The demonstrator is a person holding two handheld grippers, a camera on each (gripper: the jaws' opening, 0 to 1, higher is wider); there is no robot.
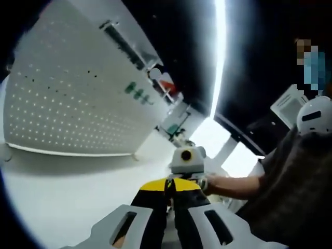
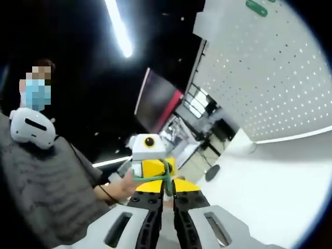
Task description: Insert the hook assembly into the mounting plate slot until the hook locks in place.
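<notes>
The left gripper view is aimed along its jaws at the right gripper [image 1: 187, 161], close ahead, with the pegboard [image 1: 78, 98] at upper left. The right gripper view is aimed back at the left gripper [image 2: 150, 158], the pegboard [image 2: 270, 83] at upper right. The white table [image 1: 62, 192], pegboard and person [image 2: 36, 171] are shared by both views.

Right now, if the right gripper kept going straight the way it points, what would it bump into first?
Probably the left gripper, sitting right past the right gripper that pinches a green hook. Depth is hard to judge, though.
</notes>
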